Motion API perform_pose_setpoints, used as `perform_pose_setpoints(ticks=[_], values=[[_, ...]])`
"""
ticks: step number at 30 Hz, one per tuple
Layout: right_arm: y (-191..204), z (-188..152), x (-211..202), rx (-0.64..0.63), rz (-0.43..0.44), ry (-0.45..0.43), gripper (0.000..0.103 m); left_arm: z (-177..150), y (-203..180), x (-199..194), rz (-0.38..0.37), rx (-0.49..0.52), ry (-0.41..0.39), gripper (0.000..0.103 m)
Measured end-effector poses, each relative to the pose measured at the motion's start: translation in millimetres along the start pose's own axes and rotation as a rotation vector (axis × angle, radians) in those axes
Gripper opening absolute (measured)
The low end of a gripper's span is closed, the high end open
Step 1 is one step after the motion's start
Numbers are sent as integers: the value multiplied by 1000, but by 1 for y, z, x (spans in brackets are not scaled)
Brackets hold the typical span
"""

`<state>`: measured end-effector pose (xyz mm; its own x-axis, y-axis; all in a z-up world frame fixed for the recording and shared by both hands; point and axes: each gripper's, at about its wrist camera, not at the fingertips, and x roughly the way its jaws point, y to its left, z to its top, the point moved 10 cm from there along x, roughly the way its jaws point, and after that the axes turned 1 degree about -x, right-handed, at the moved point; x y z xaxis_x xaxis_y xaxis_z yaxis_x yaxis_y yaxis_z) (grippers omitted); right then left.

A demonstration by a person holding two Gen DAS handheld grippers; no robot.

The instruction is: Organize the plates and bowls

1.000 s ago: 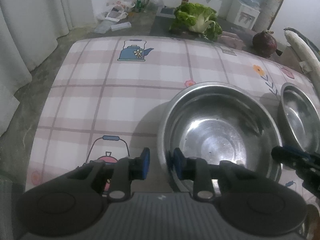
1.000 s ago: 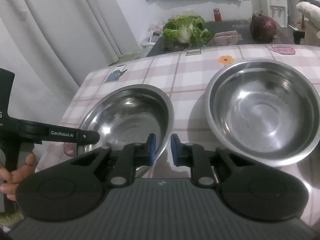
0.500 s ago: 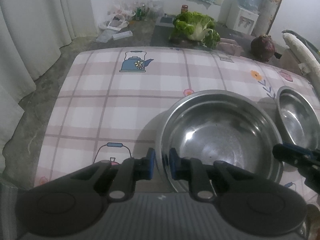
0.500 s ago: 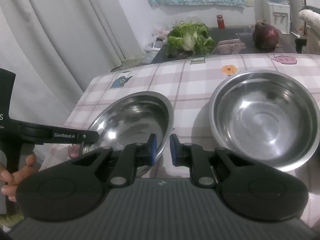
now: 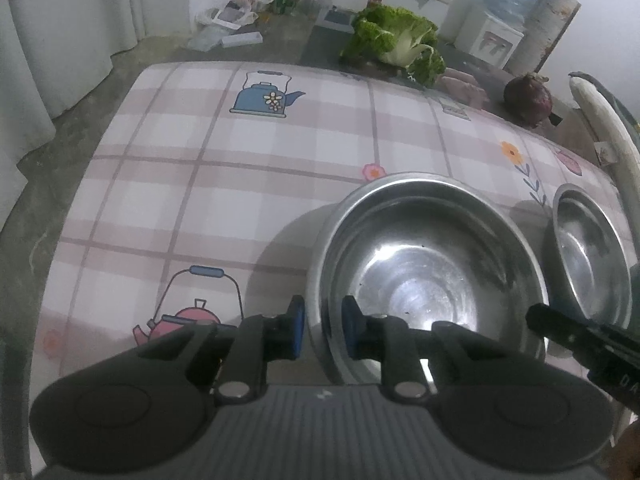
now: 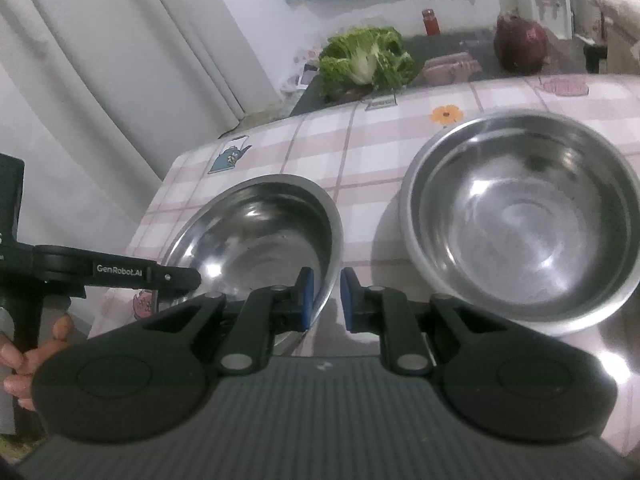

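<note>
Left wrist, left gripper [image 5: 323, 333] jaws straddling steel bowl [image 5: 430, 280] rim

Left wrist view: second steel bowl [image 5: 588, 256] cut by right frame edge, near rim hidden behind right gripper [image 5: 576, 340] arm.
Near rim of large steel bowl [image 5: 432, 272] hidden behind left gripper [image 5: 323, 332] body; whether pads touch rim, cannot tell.
Right wrist view: left gripper [image 6: 176, 278] tip only partly seen, jaw gap not visible.
Person's hand [image 6: 24, 360] cut by left edge.
Near rim of left bowl [image 6: 260, 236] covered by right gripper [image 6: 324, 300].
Floor clutter [image 5: 240, 12] too small to identify.
</note>
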<state>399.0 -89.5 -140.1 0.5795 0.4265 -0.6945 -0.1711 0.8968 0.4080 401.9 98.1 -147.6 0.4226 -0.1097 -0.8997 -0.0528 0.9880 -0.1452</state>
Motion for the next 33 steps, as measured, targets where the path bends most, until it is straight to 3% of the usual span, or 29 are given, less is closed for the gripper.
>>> perform_pose_setpoints(ticks=[4, 21, 33], values=[[0, -1, 3, 4, 4, 4, 14, 0, -1, -2, 14, 7, -8, 15], [9, 9, -20, -25, 18, -24, 14, 6, -6, -33, 13, 12, -67, 14], [-14, 27, -78, 0, 30, -100, 14, 18, -65, -74, 4, 104, -133, 14]])
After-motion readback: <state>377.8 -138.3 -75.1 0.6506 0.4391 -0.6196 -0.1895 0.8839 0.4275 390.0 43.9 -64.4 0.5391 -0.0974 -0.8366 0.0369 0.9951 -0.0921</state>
